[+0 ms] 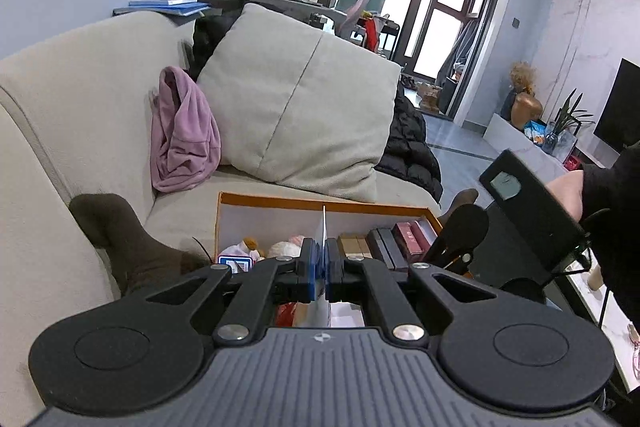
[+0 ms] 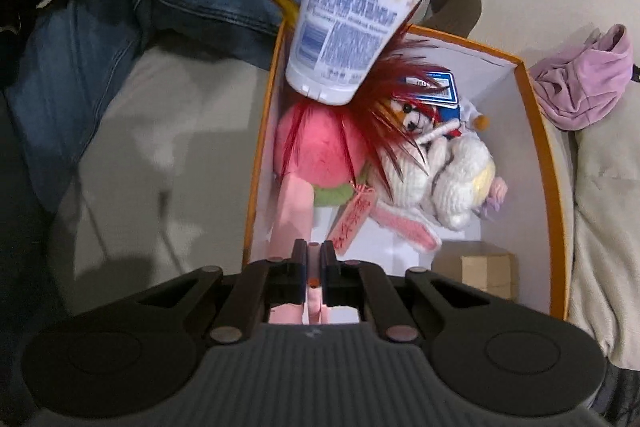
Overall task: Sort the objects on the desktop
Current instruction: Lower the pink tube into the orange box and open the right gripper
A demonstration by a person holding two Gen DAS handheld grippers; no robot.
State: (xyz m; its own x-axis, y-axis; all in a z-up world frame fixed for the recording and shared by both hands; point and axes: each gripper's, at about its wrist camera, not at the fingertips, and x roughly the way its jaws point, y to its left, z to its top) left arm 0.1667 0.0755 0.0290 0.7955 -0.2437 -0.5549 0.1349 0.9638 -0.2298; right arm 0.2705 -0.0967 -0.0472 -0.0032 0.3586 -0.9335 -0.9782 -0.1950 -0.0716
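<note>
An orange-rimmed white box (image 2: 548,147) sits on a beige sofa. It holds a pink plush ball (image 2: 316,147), a white knitted toy (image 2: 456,179), red feathers (image 2: 384,95), a blue-and-white carton (image 2: 440,87) and a wooden block (image 2: 486,269). My left gripper (image 1: 319,267) is shut on the flat end of a white cream tube (image 2: 352,11), which hangs cap down over the box's far end in the right wrist view. My right gripper (image 2: 314,263) is shut on a thin pink object (image 2: 292,211) over the box's near end. In the left wrist view the box (image 1: 280,201) also holds dark and red small boxes (image 1: 400,239).
The sofa has a large cushion (image 1: 296,107), a purple cloth (image 1: 184,135) and a black jacket (image 1: 412,151). A person's jeans-clad leg (image 2: 120,19) lies beside the box. My right gripper's body (image 1: 532,203) shows at the right of the left wrist view.
</note>
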